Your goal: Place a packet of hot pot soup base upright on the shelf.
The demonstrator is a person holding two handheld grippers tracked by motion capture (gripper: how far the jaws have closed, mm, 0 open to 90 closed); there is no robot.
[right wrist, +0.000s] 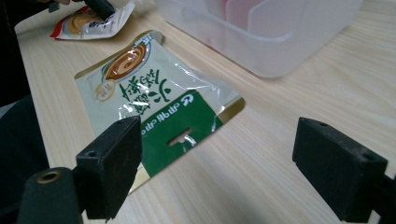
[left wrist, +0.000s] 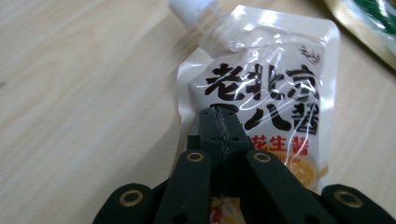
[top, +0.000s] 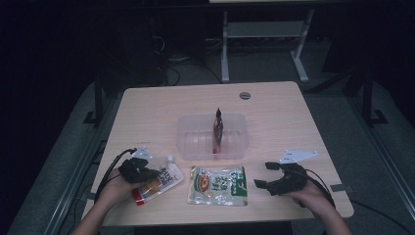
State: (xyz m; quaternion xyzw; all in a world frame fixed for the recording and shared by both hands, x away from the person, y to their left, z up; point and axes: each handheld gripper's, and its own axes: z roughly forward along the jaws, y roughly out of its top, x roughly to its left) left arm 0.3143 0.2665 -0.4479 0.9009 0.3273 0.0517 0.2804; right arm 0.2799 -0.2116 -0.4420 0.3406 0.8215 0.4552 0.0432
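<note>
**Soft spout pouch pinched by left gripper at near-left table edge**

Wooden table (top: 147,107) held a clear tub (top: 195,147) mid-table, a green packet (top: 218,185) in front of it, and the pouch (top: 164,180) at near left. Left gripper (left wrist: 219,126) was closed flat over the pouch's film below the spout (left wrist: 191,9); whether film was actually pinched, cannot tell. Right gripper (right wrist: 219,168) sat wide, empty. Pouch looked light, floppy, slick; likely sags, so grip near the stiffer spout or seam.

From above my side, the high view looks forward and down over the whole surface (top: 274,105). My left gripper's camera sits close over the spouted pouch (left wrist: 261,88); my right one looks low across the green packet (right wrist: 154,102), which the high view shares.
</note>
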